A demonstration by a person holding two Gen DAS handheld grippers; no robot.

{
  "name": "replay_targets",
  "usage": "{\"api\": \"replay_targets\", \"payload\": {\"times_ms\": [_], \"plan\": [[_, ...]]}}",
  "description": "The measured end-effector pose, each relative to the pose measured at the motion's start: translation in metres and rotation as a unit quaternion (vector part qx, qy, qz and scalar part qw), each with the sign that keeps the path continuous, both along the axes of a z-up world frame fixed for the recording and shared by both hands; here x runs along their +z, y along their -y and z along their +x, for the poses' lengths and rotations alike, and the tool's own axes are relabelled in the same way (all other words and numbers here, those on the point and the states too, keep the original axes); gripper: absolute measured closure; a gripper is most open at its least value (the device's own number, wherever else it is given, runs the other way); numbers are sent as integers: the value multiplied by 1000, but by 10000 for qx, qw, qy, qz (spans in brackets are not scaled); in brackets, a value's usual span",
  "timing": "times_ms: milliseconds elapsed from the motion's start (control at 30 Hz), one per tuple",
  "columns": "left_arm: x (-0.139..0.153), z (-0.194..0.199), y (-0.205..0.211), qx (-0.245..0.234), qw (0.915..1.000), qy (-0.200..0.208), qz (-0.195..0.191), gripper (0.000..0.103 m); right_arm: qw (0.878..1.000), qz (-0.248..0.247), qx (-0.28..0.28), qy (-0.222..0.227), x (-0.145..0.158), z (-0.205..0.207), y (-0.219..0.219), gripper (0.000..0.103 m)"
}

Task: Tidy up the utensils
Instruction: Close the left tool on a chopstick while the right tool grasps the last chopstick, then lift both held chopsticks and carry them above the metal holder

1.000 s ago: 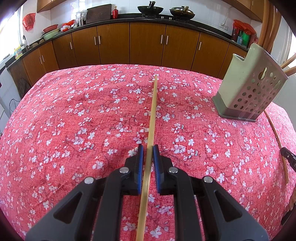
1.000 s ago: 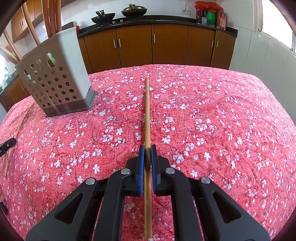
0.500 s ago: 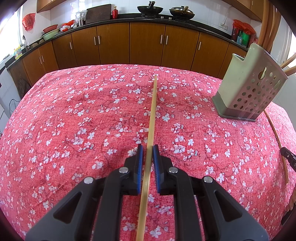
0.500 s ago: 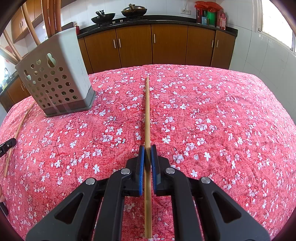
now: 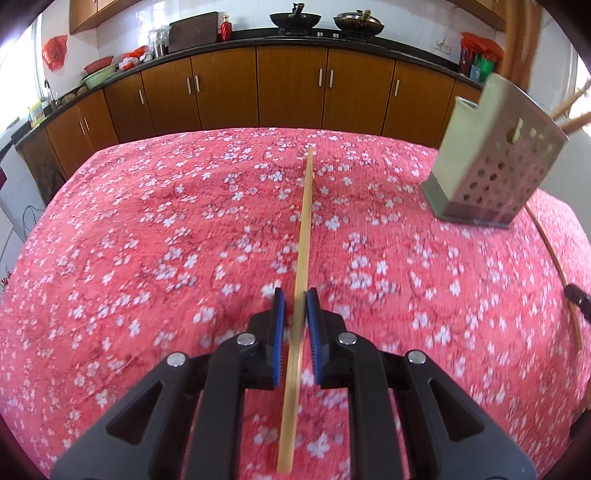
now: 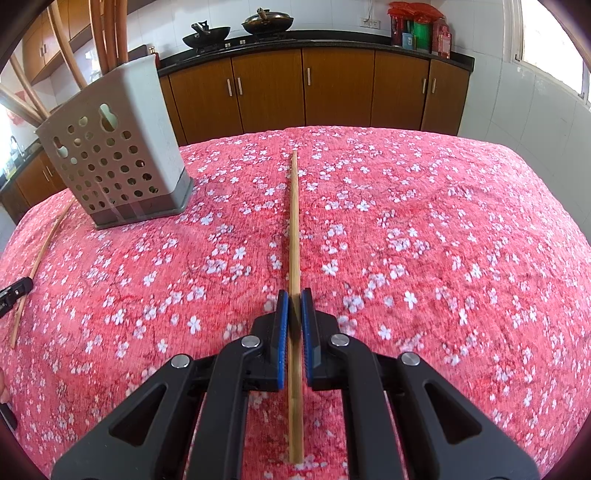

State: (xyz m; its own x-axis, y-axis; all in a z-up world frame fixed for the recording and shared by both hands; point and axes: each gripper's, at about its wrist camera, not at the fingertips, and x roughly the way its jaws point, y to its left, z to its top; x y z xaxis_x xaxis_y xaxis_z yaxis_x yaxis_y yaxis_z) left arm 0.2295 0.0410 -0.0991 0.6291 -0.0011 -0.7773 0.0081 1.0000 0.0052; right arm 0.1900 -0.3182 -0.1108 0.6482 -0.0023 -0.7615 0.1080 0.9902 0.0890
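Left gripper (image 5: 294,308) is pinching a chopstick (image 5: 303,236) between its blue pads, though a thin gap is showing on each side so the contact is hard to confirm; the stick is pointing straight ahead over the red floral tablecloth (image 5: 147,229) on the worktop. Right gripper (image 6: 294,308) is clamping its own chopstick (image 6: 294,221) tight, pads pressing against both sides, stick also running forward above the cloth. Perforated grey utensil holder (image 6: 114,158) is standing on the cloth to the right gripper's left, and in the left view it (image 5: 491,173) is sitting to the right, with wooden utensil handles (image 6: 107,33) sticking out of its top. The left view is looking blurred
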Motion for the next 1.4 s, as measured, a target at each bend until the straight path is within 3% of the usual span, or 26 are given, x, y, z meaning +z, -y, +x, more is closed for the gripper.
{"api": "replay_targets", "payload": {"times_ms": [233, 400, 667, 1000, 1133, 1400], "plan": [[8, -17, 1, -111, 9997, 20, 210, 94, 9998, -115, -54, 165, 11, -13, 0, 95], [49, -36, 3, -252, 9980, 529, 247, 94, 9968, -310, -90, 733, 49, -33, 2, 95], [124, -49, 4, -383, 9897, 1364, -184, 95, 9868, -327, -130, 1578, 113, -45, 6, 95], [160, -51, 15, -663, 9824, 1662, -538, 95, 9816, -98, 19, 1909, 144, -48, 1, 95], [186, -61, 21, -1003, 9744, 1846, -805, 95, 9764, 235, 235, 2135, 172, -58, -2, 95], [248, -77, 52, -1506, 9523, 2434, -1059, 95, 9488, 555, 633, 3044, 260, -90, -9, 95]]}}
